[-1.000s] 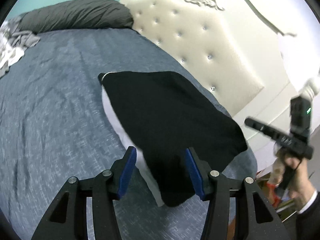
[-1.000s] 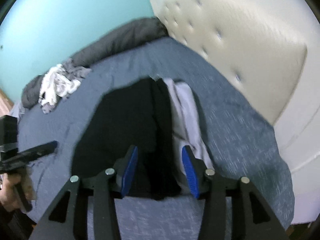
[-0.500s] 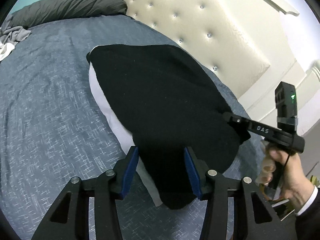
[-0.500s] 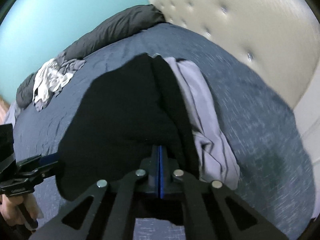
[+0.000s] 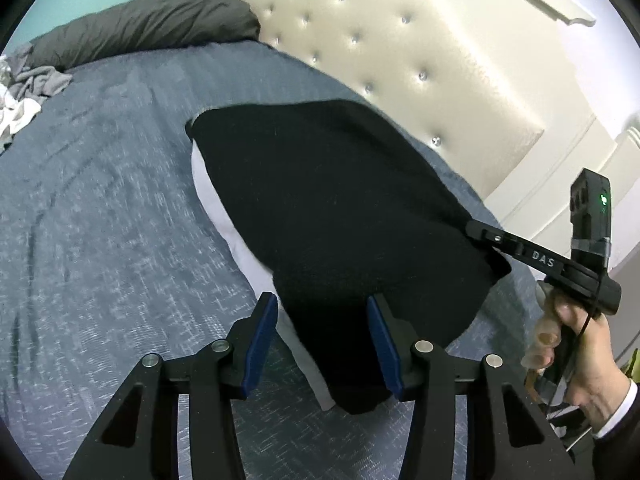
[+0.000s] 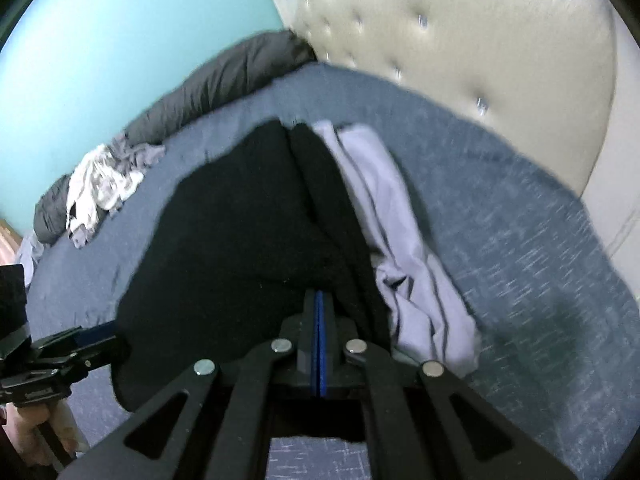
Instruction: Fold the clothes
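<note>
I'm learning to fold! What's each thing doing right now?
Black garment: spread flat on the bed.
Pale lilac garment: rumpled, partly under the black one.
Left gripper: open, astride the black hem.
Right gripper: shut on the black garment.
Clothes pile: crumpled, unfolded.

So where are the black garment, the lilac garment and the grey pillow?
black garment (image 5: pixel 340 200), left wrist view, middle of its top layer.
lilac garment (image 6: pixel 400 216), right wrist view, its folded middle.
grey pillow (image 5: pixel 152 20), left wrist view, its top.
</note>
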Action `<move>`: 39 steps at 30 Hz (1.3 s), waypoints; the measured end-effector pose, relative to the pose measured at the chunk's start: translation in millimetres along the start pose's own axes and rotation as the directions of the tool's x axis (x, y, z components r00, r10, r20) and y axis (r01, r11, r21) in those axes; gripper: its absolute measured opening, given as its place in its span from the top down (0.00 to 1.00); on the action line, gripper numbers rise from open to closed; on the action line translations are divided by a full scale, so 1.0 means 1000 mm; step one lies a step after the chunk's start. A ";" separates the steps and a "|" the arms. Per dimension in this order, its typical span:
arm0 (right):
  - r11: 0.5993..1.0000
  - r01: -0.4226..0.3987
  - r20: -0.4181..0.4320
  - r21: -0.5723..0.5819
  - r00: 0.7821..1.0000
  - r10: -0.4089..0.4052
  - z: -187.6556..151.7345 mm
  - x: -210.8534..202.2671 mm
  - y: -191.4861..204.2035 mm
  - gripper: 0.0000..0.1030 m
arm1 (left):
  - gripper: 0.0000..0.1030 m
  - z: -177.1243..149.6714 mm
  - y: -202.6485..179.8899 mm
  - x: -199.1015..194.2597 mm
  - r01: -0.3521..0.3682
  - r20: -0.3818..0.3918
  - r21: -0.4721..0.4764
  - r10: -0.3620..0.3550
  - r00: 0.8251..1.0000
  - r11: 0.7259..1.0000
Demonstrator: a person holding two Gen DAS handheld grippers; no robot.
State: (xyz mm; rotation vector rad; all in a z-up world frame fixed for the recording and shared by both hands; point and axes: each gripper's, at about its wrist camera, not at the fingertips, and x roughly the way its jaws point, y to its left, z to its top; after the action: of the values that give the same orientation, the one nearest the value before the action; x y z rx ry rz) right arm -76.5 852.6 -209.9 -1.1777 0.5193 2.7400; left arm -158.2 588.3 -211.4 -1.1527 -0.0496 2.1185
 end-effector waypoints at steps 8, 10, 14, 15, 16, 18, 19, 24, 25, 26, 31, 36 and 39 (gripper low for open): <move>0.999 0.033 -0.003 -0.010 0.999 -0.034 -0.015 -0.003 -0.007 1.00 | 0.51 0.003 0.002 0.008 0.012 -0.040 -0.023 -0.012 0.999 1.000; 0.999 0.037 -0.003 -0.002 0.999 -0.037 -0.014 -0.003 -0.006 1.00 | 0.51 0.008 0.004 0.003 0.016 -0.029 -0.035 -0.017 0.999 0.999; 1.000 0.022 0.066 0.018 0.998 -0.024 0.013 -0.017 0.004 1.00 | 0.51 0.026 0.021 -0.002 0.007 -0.005 -0.088 -0.008 1.000 0.996; 1.000 0.016 0.073 0.012 0.997 -0.017 0.021 -0.018 0.008 1.00 | 0.51 0.030 0.026 -0.002 -0.001 0.000 -0.095 0.001 1.000 0.995; 1.000 0.009 0.079 0.005 0.997 -0.009 0.028 -0.019 0.012 1.00 | 0.51 0.034 0.029 -0.001 -0.009 0.002 -0.095 0.009 1.000 0.995; 1.000 -0.028 0.063 -0.011 0.998 0.029 0.049 -0.012 0.022 1.00 | 0.51 0.042 0.032 0.002 -0.026 0.005 -0.081 0.026 1.000 0.996; 0.999 -0.044 0.047 -0.017 0.998 0.045 0.058 -0.007 0.026 1.00 | 0.51 0.045 0.034 0.003 -0.031 0.003 -0.076 0.032 0.999 0.997; 0.995 -0.075 -0.087 -0.060 0.994 0.070 0.096 0.040 0.049 0.98 | 0.51 0.058 0.045 0.016 -0.032 -0.014 -0.076 0.031 0.999 0.997; 0.995 -0.080 -0.106 -0.068 0.992 0.072 0.100 0.048 0.052 0.98 | 0.51 0.060 0.048 0.019 -0.028 -0.020 -0.076 0.026 0.999 0.997; 0.994 -0.084 -0.125 -0.075 0.989 0.074 0.104 0.057 0.056 0.98 | 0.51 0.061 0.050 0.023 -0.025 -0.025 -0.074 0.023 0.999 0.997; 0.995 0.004 -0.191 -0.095 0.981 -0.022 0.116 0.091 0.051 0.98 | 0.51 0.066 0.059 0.038 -0.028 -0.029 -0.066 0.026 0.999 0.997; 0.996 0.062 -0.246 -0.059 0.966 -0.075 0.120 0.122 0.028 1.00 | 0.51 0.062 0.068 0.045 -0.018 -0.031 -0.072 0.015 0.999 0.997; 0.996 0.074 -0.253 -0.058 0.964 -0.087 0.116 0.130 0.023 1.00 | 0.51 0.060 0.073 0.039 -0.024 -0.026 -0.076 0.022 0.999 0.997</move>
State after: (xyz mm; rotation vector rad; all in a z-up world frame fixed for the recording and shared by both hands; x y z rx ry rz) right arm -250.7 868.4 -223.9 -1.5399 0.4220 2.5604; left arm -257.7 573.9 -229.0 -1.2290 -0.1066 2.1386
